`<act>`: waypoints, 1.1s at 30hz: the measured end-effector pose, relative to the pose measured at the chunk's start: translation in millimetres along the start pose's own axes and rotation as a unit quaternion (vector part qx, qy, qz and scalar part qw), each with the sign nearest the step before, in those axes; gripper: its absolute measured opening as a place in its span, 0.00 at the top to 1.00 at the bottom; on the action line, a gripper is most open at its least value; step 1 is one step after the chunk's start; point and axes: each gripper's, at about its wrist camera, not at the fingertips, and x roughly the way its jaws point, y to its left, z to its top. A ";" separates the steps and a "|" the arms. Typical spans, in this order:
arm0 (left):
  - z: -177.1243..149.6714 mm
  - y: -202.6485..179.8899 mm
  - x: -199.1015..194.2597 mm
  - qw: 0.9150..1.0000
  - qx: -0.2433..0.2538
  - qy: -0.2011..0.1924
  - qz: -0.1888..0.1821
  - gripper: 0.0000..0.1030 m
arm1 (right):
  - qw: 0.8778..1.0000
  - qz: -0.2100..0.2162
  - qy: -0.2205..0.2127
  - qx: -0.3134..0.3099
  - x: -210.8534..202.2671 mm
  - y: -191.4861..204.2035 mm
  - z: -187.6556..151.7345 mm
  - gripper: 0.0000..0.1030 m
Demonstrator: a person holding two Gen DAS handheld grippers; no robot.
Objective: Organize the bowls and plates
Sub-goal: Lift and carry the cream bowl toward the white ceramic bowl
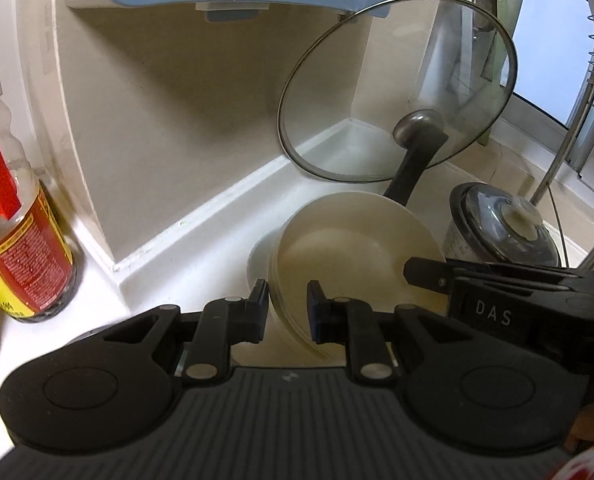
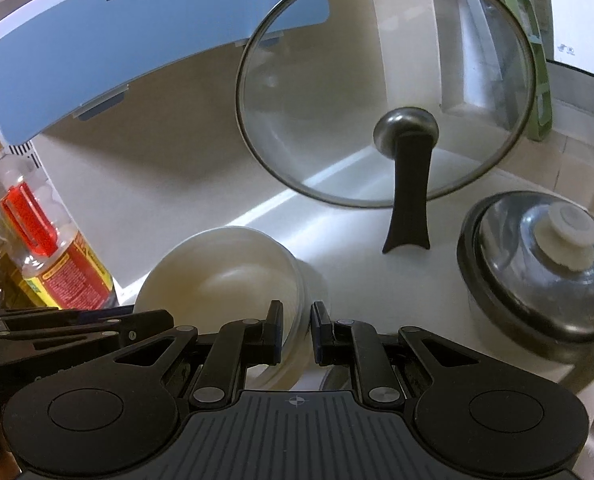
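Together, the left gripper [image 1: 287, 305] and right gripper [image 2: 297, 330] each clamp opposite rims of the tilted bowl stack [image 1: 349, 256].

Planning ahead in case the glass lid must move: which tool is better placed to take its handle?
Right, probably. The handle stands straight ahead of the right tool; from the left tool it sits off to the right. Both tools are shut on the bowls, so the left must hold them alone.

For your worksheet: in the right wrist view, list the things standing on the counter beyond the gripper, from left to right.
Bottle → stack of bowls, held at its rim by the right gripper → glass lid → lidded pot.
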 end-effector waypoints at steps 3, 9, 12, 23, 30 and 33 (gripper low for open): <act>3.6 1.5 5.4 1.000 0.000 0.000 0.003 0.83 | 1.000 0.000 -0.001 -0.003 5.3 0.2 2.5 0.86; 9.3 3.2 17.2 1.000 -0.001 0.001 0.009 0.83 | 1.000 0.000 0.003 -0.006 18.2 -1.2 7.5 0.86; 11.3 3.4 22.1 1.000 0.002 0.001 0.012 0.83 | 1.000 0.000 0.005 -0.006 23.6 -2.5 9.6 0.86; 14.6 3.9 40.1 1.000 0.006 0.013 0.019 0.83 | 1.000 -0.002 0.018 -0.006 43.9 -10.3 14.6 0.86; 15.1 4.6 47.6 1.000 0.006 0.023 0.019 0.83 | 0.999 -0.005 0.032 -0.004 52.4 -11.9 13.9 0.86; 15.4 4.1 50.8 0.999 0.006 0.027 0.018 0.83 | 0.999 -0.006 0.037 -0.001 55.5 -13.5 14.9 0.86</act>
